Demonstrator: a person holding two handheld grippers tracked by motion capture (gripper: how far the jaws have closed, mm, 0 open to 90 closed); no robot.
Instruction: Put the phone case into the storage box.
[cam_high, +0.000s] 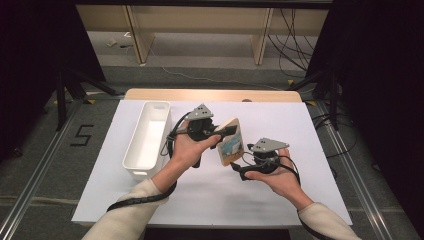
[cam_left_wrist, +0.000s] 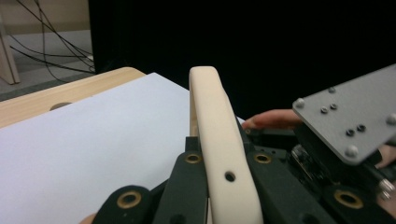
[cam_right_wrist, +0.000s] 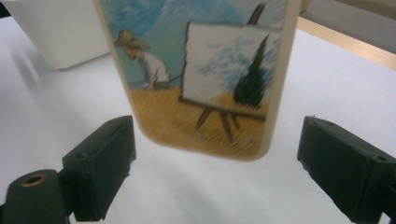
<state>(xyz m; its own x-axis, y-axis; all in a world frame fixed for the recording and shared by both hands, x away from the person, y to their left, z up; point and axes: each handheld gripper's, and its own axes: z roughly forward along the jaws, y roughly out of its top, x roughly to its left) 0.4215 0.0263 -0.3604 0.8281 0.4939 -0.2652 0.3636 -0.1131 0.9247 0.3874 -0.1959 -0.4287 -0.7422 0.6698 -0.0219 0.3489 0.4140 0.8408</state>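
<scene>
The desk (cam_high: 150, 95) was pale wood, with a large white sheet (cam_high: 210, 195) covering nearly all of its top and a strip of bare wood showing along the far edge. Around it lay a grey floor (cam_high: 45, 165) with a metal rail on each side and a "5" marked at the left; dark curtains hung at both sides, and cables trailed across the floor beyond the desk near some pale wooden legs.

One white bin (cam_high: 147, 140), long and open-topped, stood on the sheet at the left. There was one phone case (cam_high: 231, 142), cream-edged, with a painted picture of a man in a straw hat at an easel. There were two claws, one in each hand.

The left claw (cam_high: 222, 134) was clamped on the case, its two black jaws pressed against the flat sides, holding it up off the sheet near the middle of the desk. The right claw (cam_right_wrist: 215, 177) stood wide open just below the case, a jaw out to either side of its lower end and neither one touching it.
</scene>
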